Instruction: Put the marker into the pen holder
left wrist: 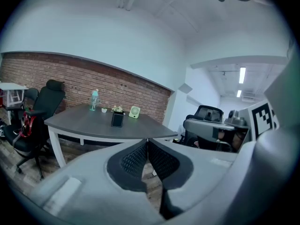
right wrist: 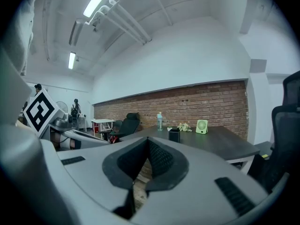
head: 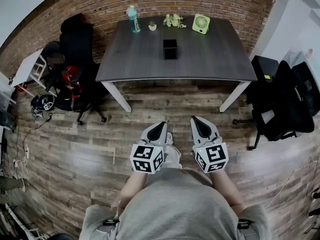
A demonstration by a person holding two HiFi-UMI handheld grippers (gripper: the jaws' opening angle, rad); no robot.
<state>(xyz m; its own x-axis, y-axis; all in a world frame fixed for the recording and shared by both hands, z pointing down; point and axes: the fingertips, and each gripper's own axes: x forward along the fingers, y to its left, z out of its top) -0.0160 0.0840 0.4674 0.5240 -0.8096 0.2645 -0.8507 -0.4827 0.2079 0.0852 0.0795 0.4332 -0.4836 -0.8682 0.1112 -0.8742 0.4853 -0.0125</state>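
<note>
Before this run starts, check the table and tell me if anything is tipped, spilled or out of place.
Nothing is tipped or spilled: the pen holder, bottle and fan stand upright on the table. One oddity: no marker shows anywhere, and the left gripper and right gripper are both shut on nothing.

The pen holder [head: 170, 49] is standing upright near the middle of the dark grey surface [head: 215, 59]. It is showing as a small, black, square-sided box, sitting squarely with nothing touching it.
</note>
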